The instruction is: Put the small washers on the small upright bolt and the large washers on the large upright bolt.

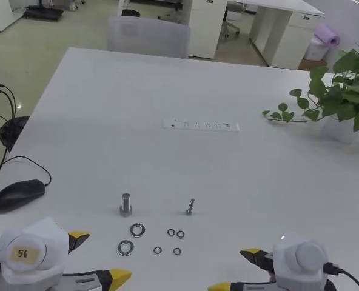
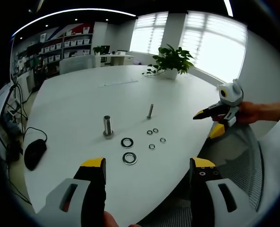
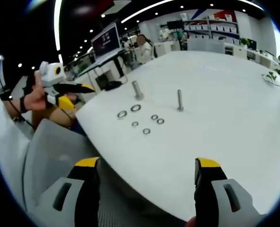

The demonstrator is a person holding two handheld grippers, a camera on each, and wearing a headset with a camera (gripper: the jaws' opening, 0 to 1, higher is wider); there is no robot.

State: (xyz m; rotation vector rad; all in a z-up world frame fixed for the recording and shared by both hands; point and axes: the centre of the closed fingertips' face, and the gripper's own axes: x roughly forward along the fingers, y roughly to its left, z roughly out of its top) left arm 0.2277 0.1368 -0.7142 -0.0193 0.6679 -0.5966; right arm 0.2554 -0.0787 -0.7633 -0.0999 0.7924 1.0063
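On the white table a large upright bolt stands left of a small upright bolt. In front of them lie two large washers and several small washers. My left gripper hovers open at the near left edge, short of the washers. At the near right edge my right gripper is open too. The left gripper view looks between open jaws at the large bolt, small bolt and large washers. The right gripper view has both bolts and the small washers.
A black mouse with its cable lies at the table's left edge. A white power strip sits mid-table, and a potted plant stands at the far right. A grey chair is behind the far edge.
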